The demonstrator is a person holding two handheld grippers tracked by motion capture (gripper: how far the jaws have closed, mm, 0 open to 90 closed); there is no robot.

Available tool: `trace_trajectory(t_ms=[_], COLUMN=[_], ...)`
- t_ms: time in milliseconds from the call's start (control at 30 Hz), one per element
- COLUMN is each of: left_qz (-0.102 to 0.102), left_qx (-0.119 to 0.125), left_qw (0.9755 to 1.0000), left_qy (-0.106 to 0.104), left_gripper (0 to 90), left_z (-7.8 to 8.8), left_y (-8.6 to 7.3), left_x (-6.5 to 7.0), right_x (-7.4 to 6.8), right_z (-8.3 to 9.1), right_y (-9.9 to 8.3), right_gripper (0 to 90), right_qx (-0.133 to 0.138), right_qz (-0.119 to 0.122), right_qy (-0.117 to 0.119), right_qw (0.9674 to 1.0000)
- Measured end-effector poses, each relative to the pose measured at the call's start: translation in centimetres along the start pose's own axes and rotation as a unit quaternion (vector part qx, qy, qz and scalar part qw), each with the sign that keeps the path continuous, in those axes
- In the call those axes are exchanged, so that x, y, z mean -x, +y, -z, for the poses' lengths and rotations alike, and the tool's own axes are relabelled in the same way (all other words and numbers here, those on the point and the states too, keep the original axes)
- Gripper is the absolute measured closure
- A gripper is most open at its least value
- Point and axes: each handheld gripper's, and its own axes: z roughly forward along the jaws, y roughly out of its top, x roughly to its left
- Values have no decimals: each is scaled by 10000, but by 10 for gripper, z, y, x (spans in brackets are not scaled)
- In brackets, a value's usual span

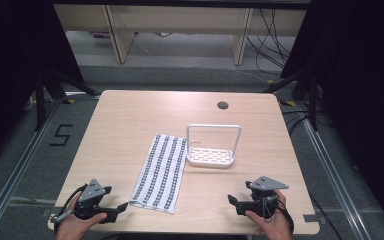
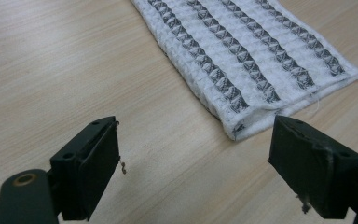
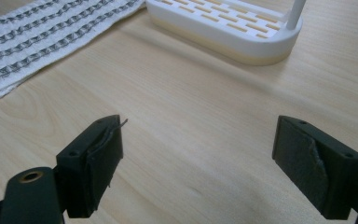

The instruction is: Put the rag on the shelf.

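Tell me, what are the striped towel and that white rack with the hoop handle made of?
The striped towel looks like woven cotton: a puffy waffle texture, a stitched hem and loose threads at its corner. The white rack seems to be moulded plastic: smooth, faintly glossy, with rounded edges and neat slots in its tray. The tabletop looks like pale wood-grain laminate.

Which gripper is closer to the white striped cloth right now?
Left. The left gripper sits just beside the white striped cloth at its near corner; the right gripper is farther off on its other side.
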Motion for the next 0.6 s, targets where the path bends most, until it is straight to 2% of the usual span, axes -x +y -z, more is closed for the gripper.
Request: trace_trajectory(t_ms=[100,133,167,200,267,300,367,433,467,500,533,567,600], left_qz=[-190,-190,-36,-29,-154,-154,-158,-77,-89,-89,-77,22,22], left_qx=[-150,-150,-34,-23,-98,-98,-94,-96,-71,-71,-15,20,20], left_qw=[9997,9997,10000,10000,9998,9998,9997,9998,9998,9998,9998,9999,9999], left_qy=[31,31,67,76,87,87,134,142,145,145,172,108,108], left_gripper=[152,152,152,152,151,151,151,151,151,151,152,155,160], left_z=[2,2,1,1,2,2,2,3,3,3,3,3,3], left_y=[1,1,1,1,1,1,1,1,2,2,2,2,2], left_x=[-2,-2,0,0,-3,-3,-3,-3,-3,-3,-3,-2,-2], right_x=[0,0,-1,-1,-1,-2,-3,-3,-9,-9,-8,-10,-12], right_z=[1,1,1,1,1,0,1,0,1,1,1,0,0], right_y=[0,0,1,1,2,2,3,3,4,4,5,6,6], right_gripper=[178,178,179,179,179,180,185,189,194,194,207,208,211], right_qx=[1,1,13,21,36,32,71,119,90,90,124,179,163], right_qz=[24,24,39,70,73,52,42,71,-78,-78,136,126,156], right_qy=[5,5,1,2,-31,36,13,55,83,83,86,146,169], right_qw=[10000,10000,10000,10000,10000,10000,10000,9999,9999,9999,9998,9997,9996])
